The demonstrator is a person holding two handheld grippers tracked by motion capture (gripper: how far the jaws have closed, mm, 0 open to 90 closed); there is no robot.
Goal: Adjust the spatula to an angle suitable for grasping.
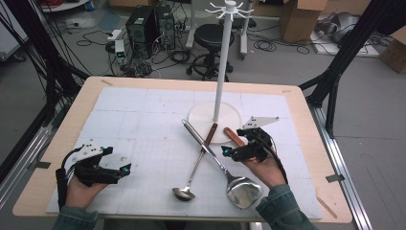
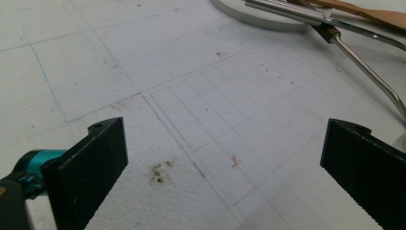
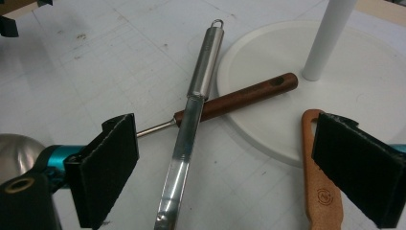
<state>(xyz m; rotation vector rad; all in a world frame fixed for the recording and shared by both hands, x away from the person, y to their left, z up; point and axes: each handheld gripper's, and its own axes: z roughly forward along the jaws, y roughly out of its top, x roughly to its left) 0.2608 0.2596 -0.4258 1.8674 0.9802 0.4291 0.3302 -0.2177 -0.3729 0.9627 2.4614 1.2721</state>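
At six o'clock from the hook stand (image 1: 216,117), the steel spatula (image 1: 218,160) lies ungrasped between the spread jaws of the right gripper (image 1: 225,151), left gripper (image 1: 125,170) agape, nothing hung yet.

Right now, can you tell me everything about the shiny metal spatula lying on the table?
The spatula looks like shiny steel all over. It has a wide flat blade at the near end and a long round handle with a small hanging loop at its tip. It lies flat on the white mat, slanting away toward the stand's round base. Its handle crosses over the ladle with the brown wooden handle. The right claw is open around it, not squeezing it.
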